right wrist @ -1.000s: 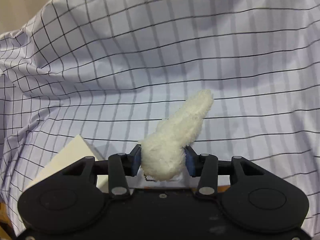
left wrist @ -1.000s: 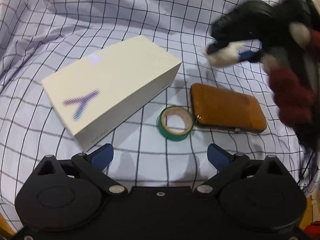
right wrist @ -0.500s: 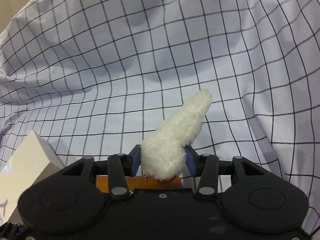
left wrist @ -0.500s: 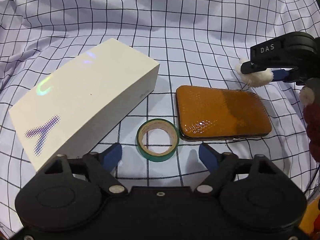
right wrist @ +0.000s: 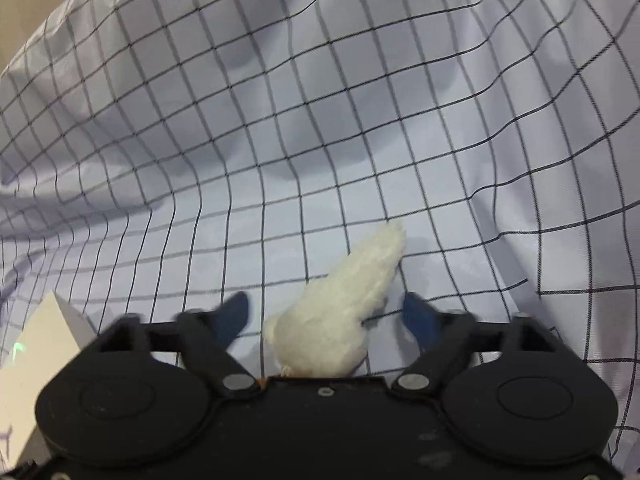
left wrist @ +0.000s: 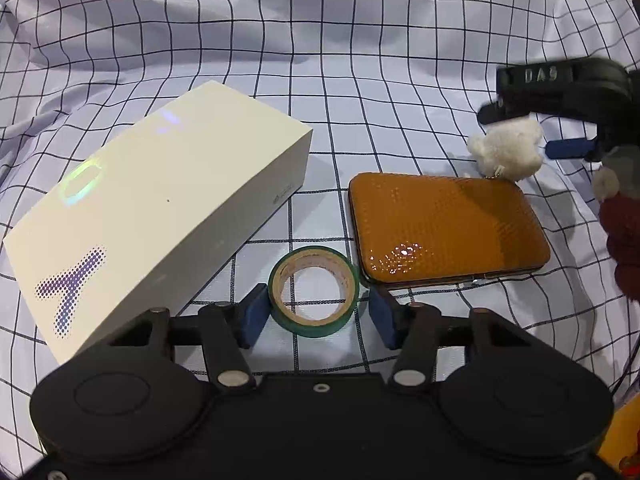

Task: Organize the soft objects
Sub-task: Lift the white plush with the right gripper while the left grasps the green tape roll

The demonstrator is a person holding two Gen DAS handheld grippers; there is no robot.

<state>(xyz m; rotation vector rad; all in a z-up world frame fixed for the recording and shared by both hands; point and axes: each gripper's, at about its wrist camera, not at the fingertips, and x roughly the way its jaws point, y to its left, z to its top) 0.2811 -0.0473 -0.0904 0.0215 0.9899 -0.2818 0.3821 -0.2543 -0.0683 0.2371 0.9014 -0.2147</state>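
The fluffy white plush toy (right wrist: 340,312) lies on the checked white cloth (right wrist: 320,140) between the blue pads (right wrist: 416,320) of our right hand-held gripper (right wrist: 326,316). The jaws stand wide apart, with a clear gap on each side of the toy, so they hold nothing. In the left wrist view we see the same plush toy (left wrist: 508,150) at the far right, and it touches the far right corner of the flat orange case with a glossy dotted surface (left wrist: 444,226). A small metal chain hangs from the toy at that corner. The right hand-held gripper (left wrist: 560,128) hovers just above and behind the toy there.

Our left hand-held gripper (left wrist: 314,314) is low over the cloth at the near side. Its jaws are open, and the green roll of tape (left wrist: 314,292) sits between the two blue pads (left wrist: 252,314). The left pad is almost at the roll, but we cannot tell if it touches; the right pad is a little apart. The roll lies flat, just beside the near left corner of the orange case. To the left of the roll rests a white rectangular cardboard box with a purple dotted letter (left wrist: 160,208), set at an angle.
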